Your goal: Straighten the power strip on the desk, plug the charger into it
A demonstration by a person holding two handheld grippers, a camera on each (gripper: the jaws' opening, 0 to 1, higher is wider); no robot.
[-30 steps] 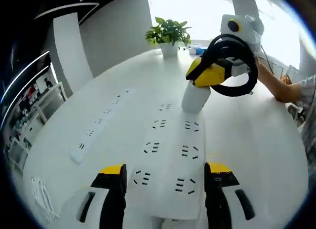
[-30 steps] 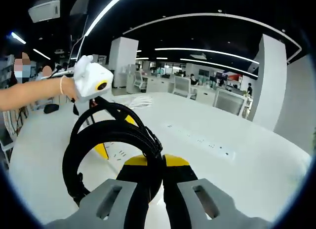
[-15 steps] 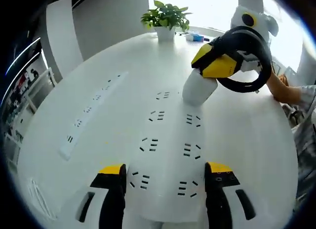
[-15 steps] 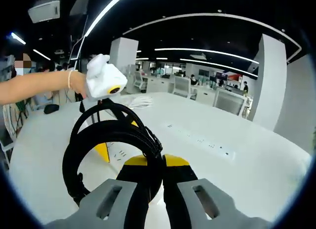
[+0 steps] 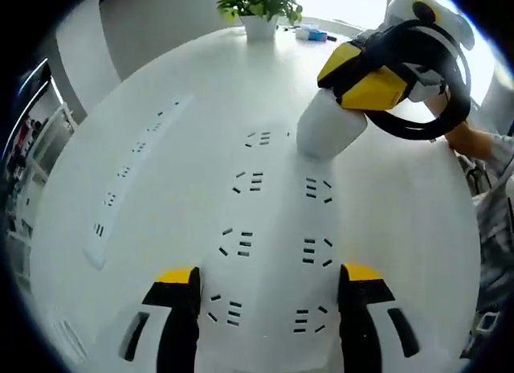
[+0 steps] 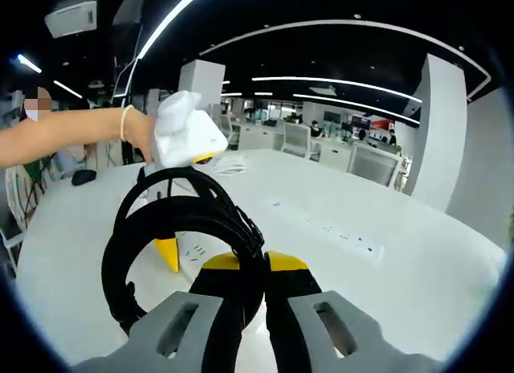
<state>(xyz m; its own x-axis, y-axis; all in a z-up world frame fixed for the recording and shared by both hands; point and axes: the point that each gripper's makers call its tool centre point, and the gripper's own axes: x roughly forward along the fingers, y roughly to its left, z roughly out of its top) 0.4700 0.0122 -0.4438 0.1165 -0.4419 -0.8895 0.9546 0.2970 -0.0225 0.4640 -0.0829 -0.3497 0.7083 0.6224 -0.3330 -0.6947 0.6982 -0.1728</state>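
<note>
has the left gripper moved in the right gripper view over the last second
Yes. In the right gripper view the left gripper has tipped forward and shifted right against the white pillar behind it.

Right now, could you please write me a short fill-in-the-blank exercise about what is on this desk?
1. The right tongs hold a ____ charger over the wide power strip.
2. The coiled cable in the right tongs is ____ in colour.
3. The left tongs are ____, straddling the wide power strip's near end.
4. At the desk's far edge stands a potted ____.

Missing words: white; black; open; plant
</note>
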